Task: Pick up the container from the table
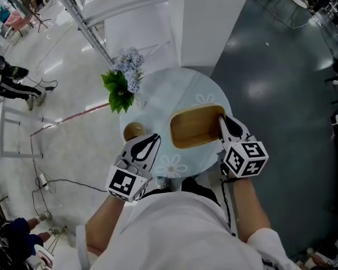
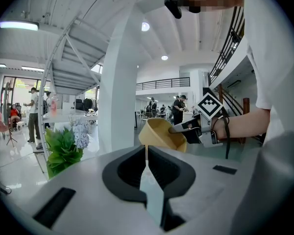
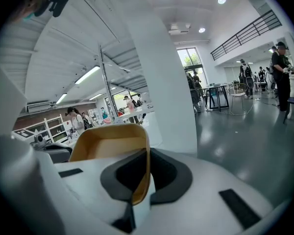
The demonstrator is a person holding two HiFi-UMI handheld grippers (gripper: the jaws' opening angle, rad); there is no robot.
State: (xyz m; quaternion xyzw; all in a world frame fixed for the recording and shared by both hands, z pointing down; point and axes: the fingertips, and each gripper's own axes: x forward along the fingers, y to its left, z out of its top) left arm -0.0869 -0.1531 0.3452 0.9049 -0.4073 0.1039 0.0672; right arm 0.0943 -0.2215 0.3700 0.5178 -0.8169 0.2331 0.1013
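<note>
White pillar (image 1: pixel 208 21): it is standing on the floor just beyond the far edge of the table.

Round glass table (image 1: pixel 180 89): it is sitting directly below the person and is showing pale flower prints on its top.

Container (image 1: pixel 194 127): this tan, rounded-rectangular bowl is sitting over the right half of the table with its open side facing up. In the left gripper view it is tilting, with its mouth turned toward the table's left side. Whether its base is touching the glass cannot be told.

Flower bunch (image 1: pixel 124 80): green leaves and pale blue blooms are standing at the far-left edge of the table, well apart from the container.

Right gripper (image 1: pixel 221 118): it is reaching in from the near-right edge of the table. Its claw is pinching the container's right wall, one jaw inside the bowl and one outside, and the thin tan wall is running between the dark pads (image 3: pixel 164 173).

Left gripper (image 1: pixel 156 136): it is hovering over the near-left edge of the table, just left of the container and not touching it. Its claw is pressed together at the tips with nothing between them.

Round brown piece (image 1: pixel 134 131): it is lying at the left edge of the table, just beside the left gripper's tip.
</note>
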